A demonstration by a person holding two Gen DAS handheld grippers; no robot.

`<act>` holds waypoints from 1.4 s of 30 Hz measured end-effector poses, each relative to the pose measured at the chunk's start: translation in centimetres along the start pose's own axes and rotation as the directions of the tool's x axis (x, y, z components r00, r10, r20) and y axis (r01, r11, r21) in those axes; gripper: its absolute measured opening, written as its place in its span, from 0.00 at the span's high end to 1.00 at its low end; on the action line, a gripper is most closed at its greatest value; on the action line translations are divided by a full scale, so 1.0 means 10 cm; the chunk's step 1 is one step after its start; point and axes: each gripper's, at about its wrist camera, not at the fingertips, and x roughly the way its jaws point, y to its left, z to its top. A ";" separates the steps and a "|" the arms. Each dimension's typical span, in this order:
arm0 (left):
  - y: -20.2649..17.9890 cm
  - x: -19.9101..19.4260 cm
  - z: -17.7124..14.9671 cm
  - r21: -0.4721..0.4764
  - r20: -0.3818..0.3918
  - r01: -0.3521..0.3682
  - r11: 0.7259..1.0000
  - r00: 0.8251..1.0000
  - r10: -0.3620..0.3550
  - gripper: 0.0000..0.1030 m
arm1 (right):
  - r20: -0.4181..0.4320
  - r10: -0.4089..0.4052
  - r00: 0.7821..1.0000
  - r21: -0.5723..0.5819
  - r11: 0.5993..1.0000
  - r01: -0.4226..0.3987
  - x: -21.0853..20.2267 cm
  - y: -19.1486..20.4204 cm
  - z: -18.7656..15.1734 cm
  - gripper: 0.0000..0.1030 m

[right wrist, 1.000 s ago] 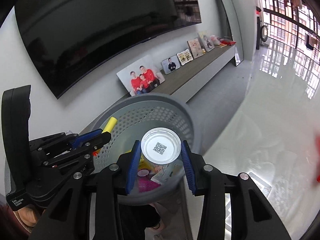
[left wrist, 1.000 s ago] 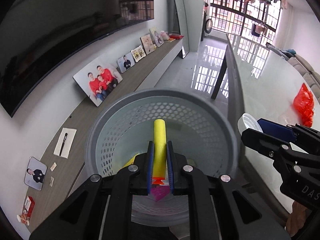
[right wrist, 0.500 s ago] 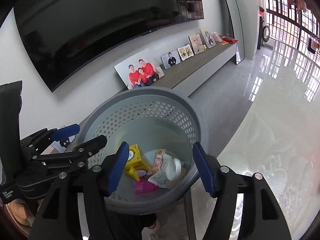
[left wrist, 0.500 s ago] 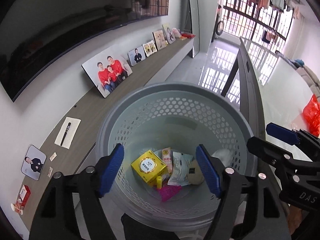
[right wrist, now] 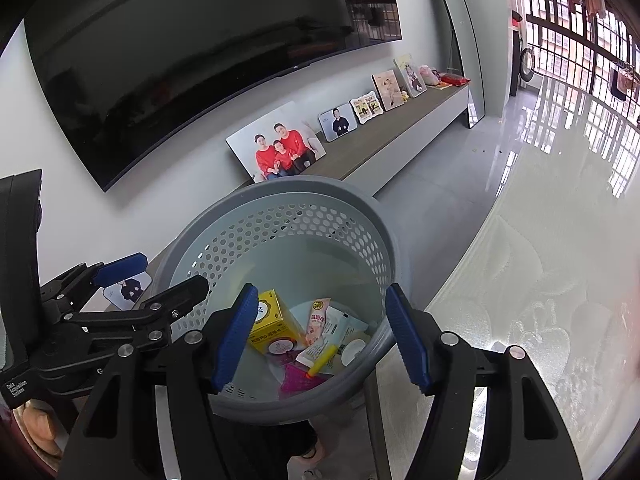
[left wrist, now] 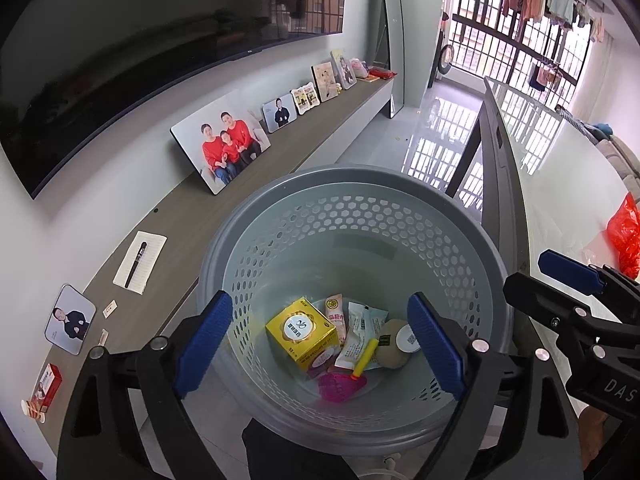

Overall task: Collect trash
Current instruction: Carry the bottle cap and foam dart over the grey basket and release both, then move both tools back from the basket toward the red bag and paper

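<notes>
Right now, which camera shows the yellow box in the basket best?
The left wrist view: the yellow box lies unobstructed, its top label facing the camera. In the right wrist view, a finger of the right gripper covers its left edge.

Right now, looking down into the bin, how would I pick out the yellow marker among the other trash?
Start at the grey perforated wastebasket below both grippers and look to its bottom. Right of the yellow box, the yellow marker lies slanted across a white wrapper. It is the only thin stick there, and its lower end meets the pink mesh piece.
</notes>
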 end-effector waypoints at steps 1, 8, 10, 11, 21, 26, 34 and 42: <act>0.00 -0.01 0.00 -0.003 0.001 0.003 1.000 1.000 -0.003 0.14 | 0.002 0.000 1.000 0.001 1.000 0.000 -0.01 0.00 0.00 0.38; -0.02 -0.15 0.04 -0.006 0.029 -0.009 1.000 1.000 0.009 0.12 | 0.017 0.002 1.000 0.016 1.000 -0.002 -0.13 -0.02 -0.04 0.38; -0.03 -0.22 0.05 -0.006 0.044 -0.010 1.000 0.999 0.010 0.12 | 0.034 0.003 0.999 0.021 1.000 -0.004 -0.22 -0.03 -0.06 0.38; -0.05 -0.26 0.05 -0.007 0.053 -0.010 1.000 0.999 0.010 0.11 | 0.043 0.001 0.999 0.021 1.000 -0.002 -0.27 -0.03 -0.07 0.38; -0.31 -0.60 0.06 0.019 0.114 0.033 0.999 0.993 -0.035 0.09 | 0.097 -0.038 0.995 0.056 0.998 0.033 -0.79 -0.19 -0.28 0.38; -0.53 -0.78 0.04 0.038 0.141 0.064 0.997 0.988 -0.068 0.09 | 0.136 -0.070 0.988 0.077 0.995 0.060 -1.09 -0.30 -0.38 0.37; -0.93 -0.95 -0.04 0.072 0.144 0.124 0.990 0.981 -0.133 0.06 | 0.173 -0.133 0.976 0.131 0.985 0.111 -1.49 -0.57 -0.59 0.36; -1.45 -1.01 -0.14 0.127 0.126 0.170 0.977 0.974 -0.186 0.06 | 0.187 -0.204 0.961 0.210 0.964 0.163 -1.85 -0.96 -0.90 0.34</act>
